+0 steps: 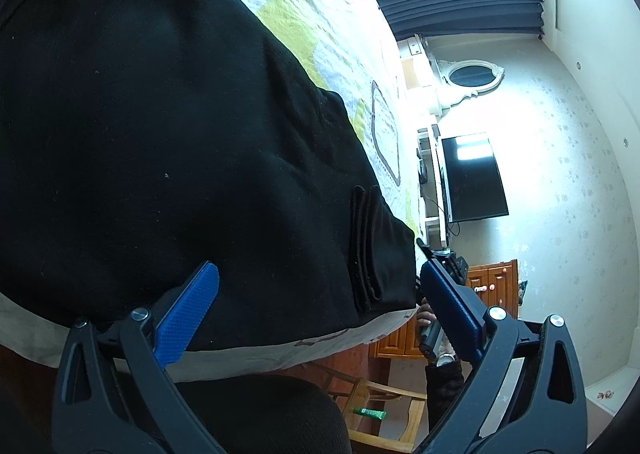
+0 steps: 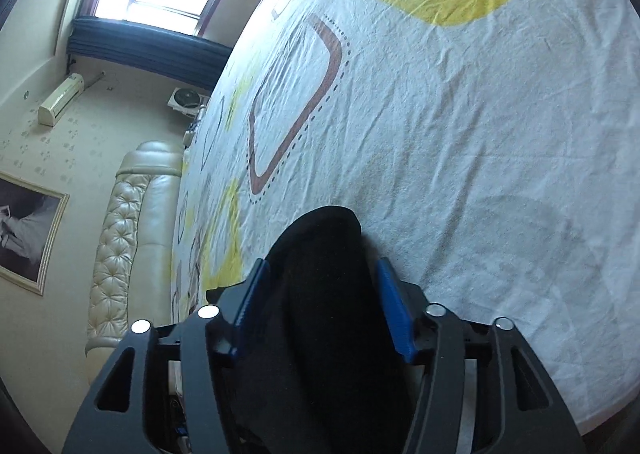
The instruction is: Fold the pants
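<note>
Pants (image 1: 168, 125) lay black across the patterned bed sheet (image 2: 460, 125). We saw our left claw (image 1: 316, 318) released, its 2 pads straddling the waistband end without pressing. Our right claw (image 2: 322, 314) stood released too, dark cloth bulging between its pads.

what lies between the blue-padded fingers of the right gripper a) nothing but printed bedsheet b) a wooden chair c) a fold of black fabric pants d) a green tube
c: in the right wrist view a rounded fold of the black fabric pants sits between the blue pads of the right gripper, over the white printed bedsheet.
</note>
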